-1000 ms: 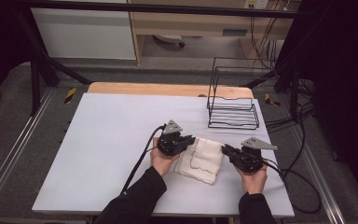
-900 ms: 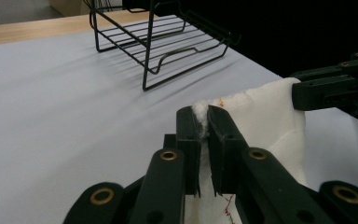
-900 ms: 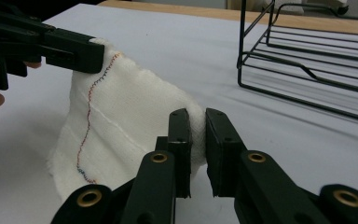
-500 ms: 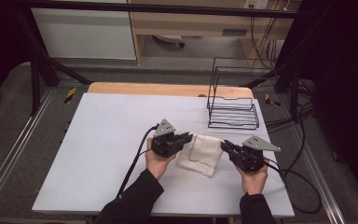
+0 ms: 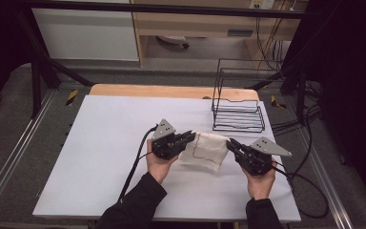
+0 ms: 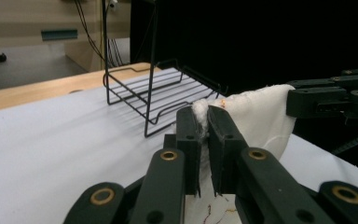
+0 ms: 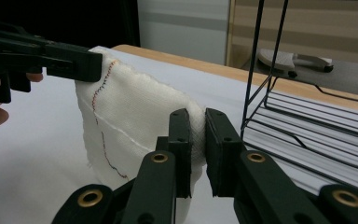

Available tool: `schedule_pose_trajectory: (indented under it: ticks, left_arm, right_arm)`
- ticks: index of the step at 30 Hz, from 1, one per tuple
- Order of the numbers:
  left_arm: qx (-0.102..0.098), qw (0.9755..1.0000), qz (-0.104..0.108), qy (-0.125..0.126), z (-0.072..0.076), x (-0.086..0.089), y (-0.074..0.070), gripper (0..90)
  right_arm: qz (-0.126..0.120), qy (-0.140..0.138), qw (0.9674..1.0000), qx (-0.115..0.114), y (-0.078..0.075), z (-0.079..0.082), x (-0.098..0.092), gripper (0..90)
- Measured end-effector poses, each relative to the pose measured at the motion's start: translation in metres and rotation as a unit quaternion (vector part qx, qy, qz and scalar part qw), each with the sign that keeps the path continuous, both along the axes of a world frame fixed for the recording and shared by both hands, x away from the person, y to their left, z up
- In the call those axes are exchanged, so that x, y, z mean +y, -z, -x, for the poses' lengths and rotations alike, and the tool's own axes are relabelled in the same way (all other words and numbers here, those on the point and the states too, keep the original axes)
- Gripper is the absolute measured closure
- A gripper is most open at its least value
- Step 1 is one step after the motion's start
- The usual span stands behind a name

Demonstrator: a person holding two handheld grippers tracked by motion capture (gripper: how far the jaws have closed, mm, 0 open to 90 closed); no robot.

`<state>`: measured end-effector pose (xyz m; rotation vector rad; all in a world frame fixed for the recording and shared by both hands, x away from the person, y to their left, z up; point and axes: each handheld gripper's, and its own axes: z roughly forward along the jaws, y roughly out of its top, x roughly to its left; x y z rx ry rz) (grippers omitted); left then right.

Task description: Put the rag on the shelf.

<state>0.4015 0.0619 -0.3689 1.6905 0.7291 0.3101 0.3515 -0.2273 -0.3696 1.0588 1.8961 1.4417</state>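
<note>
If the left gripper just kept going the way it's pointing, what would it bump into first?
Probably the right gripper, which faces it across the white cloth that the left gripper is clamped on. Depth is hard to judge, so it might slip past.

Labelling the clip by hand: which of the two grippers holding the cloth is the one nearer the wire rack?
The right gripper, on the cloth's rack-side edge; the wire rack stands just beyond it. The left gripper pinches the opposite edge, farther from the rack.
</note>
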Motion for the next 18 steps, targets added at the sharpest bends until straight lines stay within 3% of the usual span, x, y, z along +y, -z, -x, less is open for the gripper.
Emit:
schedule_pose_trajectory:
  ticks: [9,18]
  left_arm:
    - [-0.028,0.9993,0.024,-0.01,0.004,0.002,-0.017,83.3]
    - [-0.044,0.9984,0.035,-0.012,0.006,0.0,-0.028,83.3]
  right_arm:
    - [-0.012,0.001,0.9994,-0.031,-0.015,0.004,0.002,81.5]
    - [-0.02,0.006,0.9983,-0.055,-0.027,0.005,-0.001,81.6]
